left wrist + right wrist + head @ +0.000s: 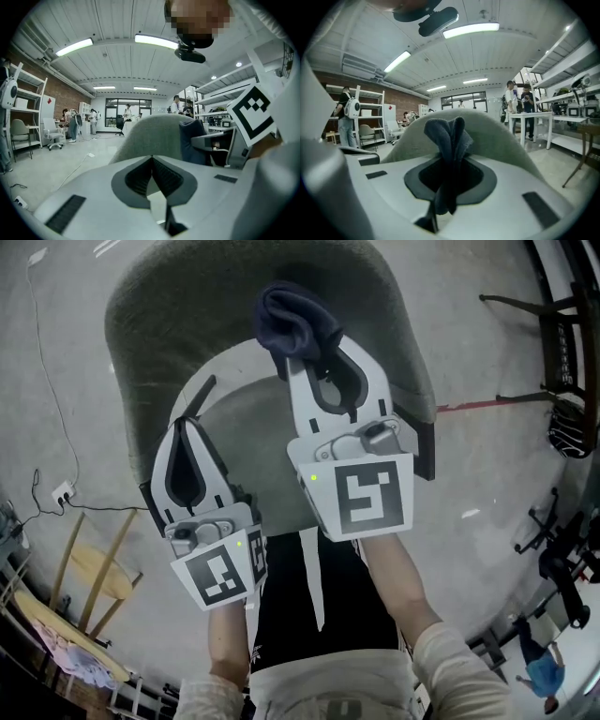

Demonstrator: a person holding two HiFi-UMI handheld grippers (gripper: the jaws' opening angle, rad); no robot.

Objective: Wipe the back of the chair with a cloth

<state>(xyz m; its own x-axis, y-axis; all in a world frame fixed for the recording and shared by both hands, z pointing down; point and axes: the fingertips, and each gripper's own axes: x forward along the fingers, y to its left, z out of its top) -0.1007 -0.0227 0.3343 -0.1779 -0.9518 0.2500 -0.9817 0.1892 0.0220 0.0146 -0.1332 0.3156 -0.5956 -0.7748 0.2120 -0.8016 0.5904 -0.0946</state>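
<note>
1. Over the top edge of the grey-green chair point(169, 306), in the head view, the right gripper point(305, 360) reached forward with a dark blue cloth point(295, 322) bunched at its tip.
2. Its jaws were clenched on the cloth. In the right gripper view the fabric ran down between the two dark pads and rose above them in a folded crest.
3. The cloth stood in front of the curved chair back, close to its upper rim. Whether it touched the upholstery could not be told.
4. The left gripper point(185, 427) sat lower and to the left, over the chair's left side and behind the right gripper.
5. Its jaws were pressed together with nothing between them. In the left gripper view the ribbed pads met in one line at the tips.
6. Beyond those closed jaws, the left gripper view showed the chair back rising ahead, with the cloth and the right gripper off to the right.
7. The person's forearms point(398, 568) entered from the bottom of the head view, each hand behind its gripper.
8. Around the chair lay a pale concrete floor point(487, 427), where a thin white cable point(47, 362) ran down to a power strip point(61, 491) at the left.
</note>
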